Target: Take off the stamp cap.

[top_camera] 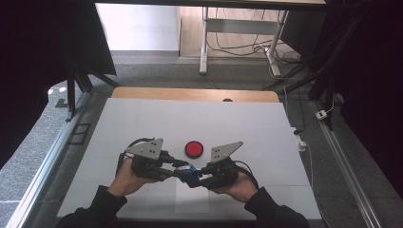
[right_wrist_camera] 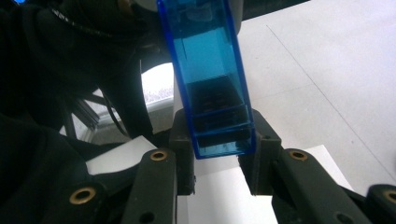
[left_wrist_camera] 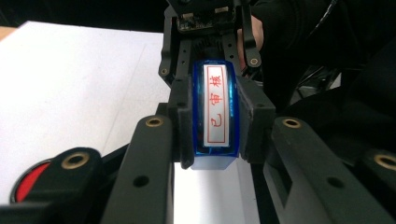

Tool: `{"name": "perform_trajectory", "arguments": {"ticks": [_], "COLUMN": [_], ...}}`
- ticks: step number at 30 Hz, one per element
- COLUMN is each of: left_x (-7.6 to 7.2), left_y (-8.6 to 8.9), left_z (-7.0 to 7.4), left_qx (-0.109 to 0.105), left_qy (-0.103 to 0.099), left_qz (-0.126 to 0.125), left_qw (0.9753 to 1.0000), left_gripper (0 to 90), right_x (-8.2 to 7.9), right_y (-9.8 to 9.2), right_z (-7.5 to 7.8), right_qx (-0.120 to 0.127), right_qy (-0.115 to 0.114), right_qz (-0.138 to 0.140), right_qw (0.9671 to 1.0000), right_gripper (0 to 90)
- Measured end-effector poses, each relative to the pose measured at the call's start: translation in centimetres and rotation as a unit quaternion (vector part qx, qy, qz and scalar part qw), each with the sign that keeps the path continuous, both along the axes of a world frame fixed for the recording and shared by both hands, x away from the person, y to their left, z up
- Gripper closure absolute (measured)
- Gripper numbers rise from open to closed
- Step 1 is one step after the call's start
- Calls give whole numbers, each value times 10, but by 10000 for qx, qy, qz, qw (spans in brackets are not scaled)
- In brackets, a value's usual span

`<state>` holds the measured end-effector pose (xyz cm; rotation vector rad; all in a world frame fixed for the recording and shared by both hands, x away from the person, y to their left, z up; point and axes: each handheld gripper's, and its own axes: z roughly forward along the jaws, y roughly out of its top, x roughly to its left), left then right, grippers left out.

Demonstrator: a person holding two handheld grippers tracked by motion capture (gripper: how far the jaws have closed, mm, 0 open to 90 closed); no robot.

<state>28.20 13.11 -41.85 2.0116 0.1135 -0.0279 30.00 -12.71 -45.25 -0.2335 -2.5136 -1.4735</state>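
Your white table [top_camera: 190, 118] carries the work at its near middle. Your left gripper [top_camera: 177, 170] comes in from the left and your right gripper [top_camera: 203, 176] from the right, tips meeting. Between them, lifted off the table, is a blue translucent stamp [left_wrist_camera: 214, 112] with a white label printed in red characters. Both sets of fingers pinch it, the left at one end, the right at the other. Just beyond them lies a red round pad [top_camera: 194, 148].
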Motion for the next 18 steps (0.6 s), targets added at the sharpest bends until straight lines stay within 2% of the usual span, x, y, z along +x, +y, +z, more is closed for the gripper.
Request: {"name": "perform_trajectory", "arguments": {"ticks": [4,6,10,14,18], "left_x": [1,2,2,0,0], "left_y": [0,0,0,0,5], "left_z": [0,0,-1,0,3], "left_qx": [0,-26,-10,69,-64], "left_qy": [115,179,164,0,-10], "left_qz": [-88,-169,-172,-66,33], "left_qw": [9999,9997,9997,10000,10000], "left_gripper": [704,704,703,704,704], "right_x": [-3,-7,-8,-5,-1], "right_y": [0,1,1,2,0], "right_z": [2,3,4,2,-2], "right_qx": [-29,-60,-98,-161,-302], "right_qy": [-254,-551,-629,-400,-220], "right_qz": [124,193,225,113,-55], "right_qw": [9996,9983,9977,9990,9993], "right_gripper": [691,692,692,692,692]}}
